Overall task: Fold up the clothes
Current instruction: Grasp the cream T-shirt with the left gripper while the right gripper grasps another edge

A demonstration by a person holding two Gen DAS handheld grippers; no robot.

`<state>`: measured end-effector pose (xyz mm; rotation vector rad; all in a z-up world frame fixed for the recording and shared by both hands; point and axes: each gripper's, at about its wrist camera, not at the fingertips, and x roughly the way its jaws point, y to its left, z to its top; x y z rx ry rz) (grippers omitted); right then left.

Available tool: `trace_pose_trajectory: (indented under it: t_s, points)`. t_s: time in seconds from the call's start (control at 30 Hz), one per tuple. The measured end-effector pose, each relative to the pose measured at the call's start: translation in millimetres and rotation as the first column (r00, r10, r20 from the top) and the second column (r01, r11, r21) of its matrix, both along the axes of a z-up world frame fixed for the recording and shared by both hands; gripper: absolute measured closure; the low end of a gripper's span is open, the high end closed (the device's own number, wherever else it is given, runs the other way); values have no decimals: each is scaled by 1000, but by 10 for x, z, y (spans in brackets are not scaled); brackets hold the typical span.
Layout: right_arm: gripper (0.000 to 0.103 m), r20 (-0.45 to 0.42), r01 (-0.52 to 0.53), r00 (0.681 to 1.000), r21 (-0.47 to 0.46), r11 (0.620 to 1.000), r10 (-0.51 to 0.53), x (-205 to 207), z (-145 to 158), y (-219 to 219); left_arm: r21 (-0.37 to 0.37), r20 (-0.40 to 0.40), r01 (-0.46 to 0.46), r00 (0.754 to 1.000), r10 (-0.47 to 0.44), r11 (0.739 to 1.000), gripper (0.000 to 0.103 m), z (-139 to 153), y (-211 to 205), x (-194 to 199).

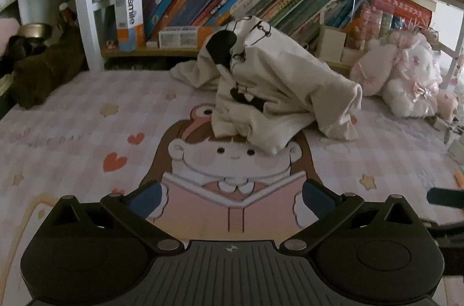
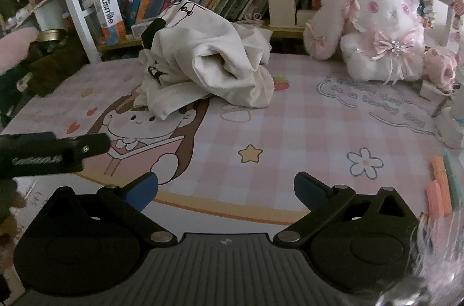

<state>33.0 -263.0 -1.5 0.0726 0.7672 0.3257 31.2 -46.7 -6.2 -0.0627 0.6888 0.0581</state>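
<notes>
Cream printed cotton garment (image 1: 269, 91) lies crumpled on the tabletop (image 1: 72, 132): soft, light, limp. Both hand-held grippers (image 1: 232, 190) (image 2: 226, 185) stand wide, empty. Hem edge offers best hold.

Plush toy (image 1: 406, 80) partly cropped

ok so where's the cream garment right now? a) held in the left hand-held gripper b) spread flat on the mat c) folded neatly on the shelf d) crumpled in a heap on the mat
d, the cream garment sits bunched in a rumpled heap on the pink checked mat, and both the left hand-held gripper and the right hand-held gripper are open and holding nothing.
</notes>
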Motion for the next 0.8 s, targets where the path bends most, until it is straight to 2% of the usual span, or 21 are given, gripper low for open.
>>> trace_pose_trajectory:
  t_s: [0.3,0.63,0.77,0.8]
  points:
    - [2,34,-16,999,-14,1000,16,93,23,-162,4,17,32,999,-32,999,1,-28,-256,370]
    - [2,18,-6,1000,-13,1000,6,148,-16,-320,142,31,66,997,-71,988,2,-205,-495,825]
    - [2,11,8,1000,-20,1000,-8,134,-14,-371,200,30,64,997,-71,978,10,-277,-529,998]
    - [2,9,12,1000,-23,1000,-12,128,-14,-381,213,31,62,997,-70,975,17,-291,-534,1038]
